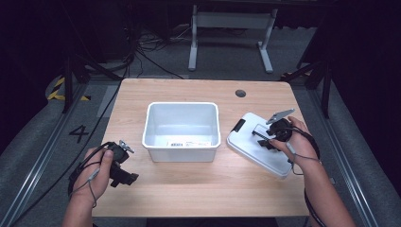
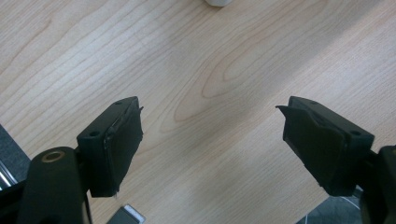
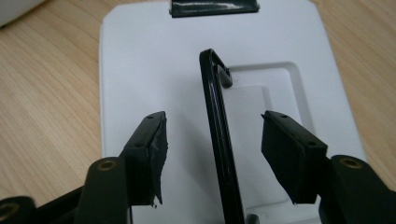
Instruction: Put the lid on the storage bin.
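At lower left, your left gripper (image 1: 124, 165) hung wide open and empty. At centre right, your right gripper (image 3: 212, 149) straddled, not yet closed on, the raised black handle (image 3: 215, 126) of the white lid (image 1: 257, 146): light, stiff, probably slick plastic. Beyond, the bin (image 1: 182, 142).

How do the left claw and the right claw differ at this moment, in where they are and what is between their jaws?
The left claw hangs over bare wooden table, near the white bin's front left corner; the right claw is over the white lid to the right of the bin. Only tabletop lies between the left claw's jaws, while the lid's raised black handle stands between the right claw's jaws, not yet gripped. Both are open.
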